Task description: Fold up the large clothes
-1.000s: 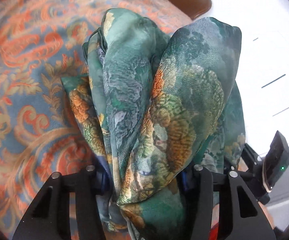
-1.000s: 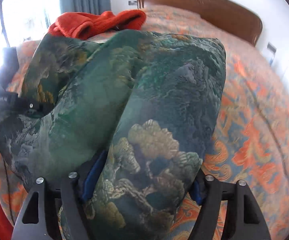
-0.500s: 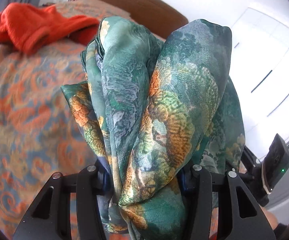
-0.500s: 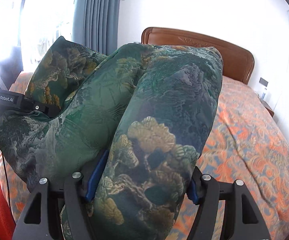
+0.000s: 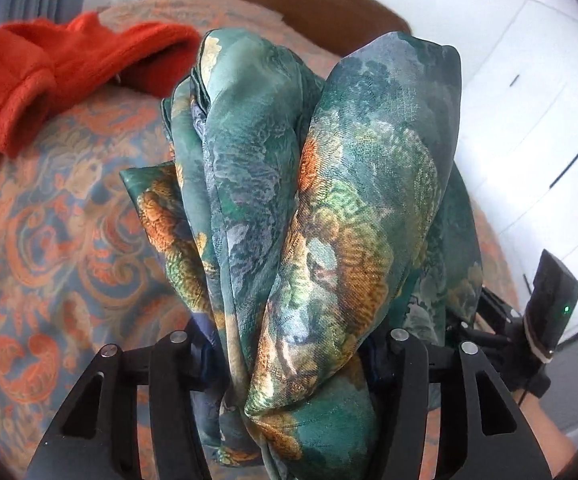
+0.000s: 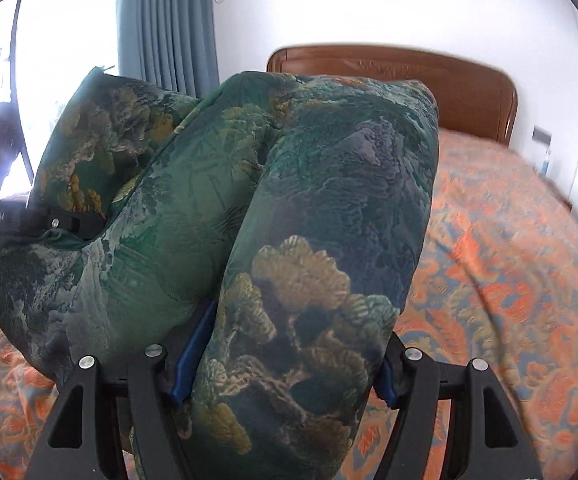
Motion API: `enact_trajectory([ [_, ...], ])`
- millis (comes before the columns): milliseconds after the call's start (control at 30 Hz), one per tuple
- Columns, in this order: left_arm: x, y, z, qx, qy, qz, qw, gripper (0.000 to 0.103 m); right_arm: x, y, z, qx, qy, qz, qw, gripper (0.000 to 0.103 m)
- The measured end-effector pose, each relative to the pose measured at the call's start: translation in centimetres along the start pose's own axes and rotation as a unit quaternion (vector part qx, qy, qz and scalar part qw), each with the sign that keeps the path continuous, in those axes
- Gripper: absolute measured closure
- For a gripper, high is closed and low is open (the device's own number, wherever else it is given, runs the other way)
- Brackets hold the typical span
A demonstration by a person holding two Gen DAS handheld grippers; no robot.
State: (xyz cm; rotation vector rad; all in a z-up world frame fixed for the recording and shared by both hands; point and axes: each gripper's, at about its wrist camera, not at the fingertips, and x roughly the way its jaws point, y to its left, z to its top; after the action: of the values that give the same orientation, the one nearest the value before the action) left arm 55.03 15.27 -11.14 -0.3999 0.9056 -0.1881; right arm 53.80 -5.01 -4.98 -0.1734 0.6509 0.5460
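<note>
A large green garment (image 5: 329, 208) printed with orange and grey trees is bunched in thick folds and held up above the bed. My left gripper (image 5: 289, 360) is shut on one bunch of it. My right gripper (image 6: 281, 364) is shut on another bunch of the same garment (image 6: 309, 240). The cloth hides the fingertips of both. The right gripper's body (image 5: 545, 312) shows at the right edge of the left wrist view, and the left gripper's body (image 6: 29, 220) shows at the left of the right wrist view.
The bed (image 6: 509, 260) has an orange and blue paisley cover and a brown wooden headboard (image 6: 429, 80). An orange-red fleece garment (image 5: 49, 76) lies near the head of the bed. Blue curtains (image 6: 165, 28) and a bright window stand left; white wardrobe doors (image 5: 537, 128) right.
Both grippers have lifted and tilted upward with the garment; the views swung from the bedcover toward the headboard, wall and curtains. The grip on the cloth is unchanged.
</note>
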Motion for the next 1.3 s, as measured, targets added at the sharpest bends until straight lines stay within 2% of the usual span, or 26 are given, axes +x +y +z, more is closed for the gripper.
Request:
enact_trajectory([
  [67,3.5,2.3,-1.1,-0.029,0.032,0.013,0.999,0.027,4.0,-2.1,-1.2,0.04,0.055,0.02,0.997,0.034],
  [133,3.9,4.6,-1.7,-0.07,0.017,-0.005,0.9974,0.015,7.4,-3.7,-3.3,0.079,0.102,0.03,0.991,0.026],
  [167,3.2,5.3,-1.9,-0.082,0.002,-0.016,0.9965,0.013,7.6,-4.4,-3.8,0.1,0.097,0.042,0.989,0.025],
  [233,1.2,5.9,-2.3,-0.086,-0.018,-0.032,0.9957,0.014,6.4,-5.6,-3.8,0.149,0.074,0.069,0.984,0.017],
  [300,-1.7,5.1,-3.0,-0.052,-0.046,-0.009,0.9976,0.015,4.5,-6.3,-3.6,0.171,0.052,0.069,0.982,0.011],
  [367,-5.8,2.8,-4.5,0.018,-0.093,0.041,0.9946,0.013,1.2,-5.8,-3.4,0.15,0.015,0.031,0.988,0.011],
  [400,-7.8,1.1,-5.6,0.051,-0.112,0.064,0.9903,0.011,-0.7,-5.3,-3.3,0.129,-0.001,0.013,0.992,0.01],
  [433,-9.4,-0.1,-6.7,0.08,-0.13,0.084,0.9847,0.004,-2.4,-4.7,-3.3,0.112,-0.012,-0.001,0.994,0.01],
  [567,-14.7,-6.2,-12.3,0.181,-0.199,0.168,0.9484,0.001,-9.7,-1.6,-4.1,0.04,-0.053,-0.071,0.995,0.01],
  [633,-15.8,-8.3,-13.7,0.205,-0.211,0.197,0.9353,0.001,-12.9,-0.7,-4.9,0.02,-0.069,-0.093,0.993,0.01],
  [700,-17.1,-10.0,-15.6,0.212,-0.217,0.212,0.9293,0.001,-16.8,1.2,-6.0,0.01,-0.091,-0.115,0.989,0.01],
  [800,-18.5,-12.2,-17.4,0.211,-0.221,0.213,0.9282,0.0,-21.0,2.3,-7.4,0.013,-0.12,-0.147,0.982,0.005],
  [967,-21.0,-14.8,-19.7,0.18,-0.229,0.198,0.9358,0.0,-26.6,4.5,-9.4,0.021,-0.127,-0.147,0.981,0.003],
  [1133,-22.8,-16.7,-22.3,0.166,-0.264,0.214,0.9258,0.0,-28.3,4.9,-11.5,0.037,-0.113,-0.163,0.979,0.003],
  [1200,-22.9,-16.9,-23.2,0.16,-0.25,0.214,0.9306,0.0,-28.8,5.1,-12.4,0.042,-0.109,-0.172,0.978,0.003],
  [1300,-22.6,-16.6,-24.1,0.147,-0.209,0.204,0.945,0.0,-29.5,5.3,-13.4,0.055,-0.095,-0.167,0.98,0.003],
])
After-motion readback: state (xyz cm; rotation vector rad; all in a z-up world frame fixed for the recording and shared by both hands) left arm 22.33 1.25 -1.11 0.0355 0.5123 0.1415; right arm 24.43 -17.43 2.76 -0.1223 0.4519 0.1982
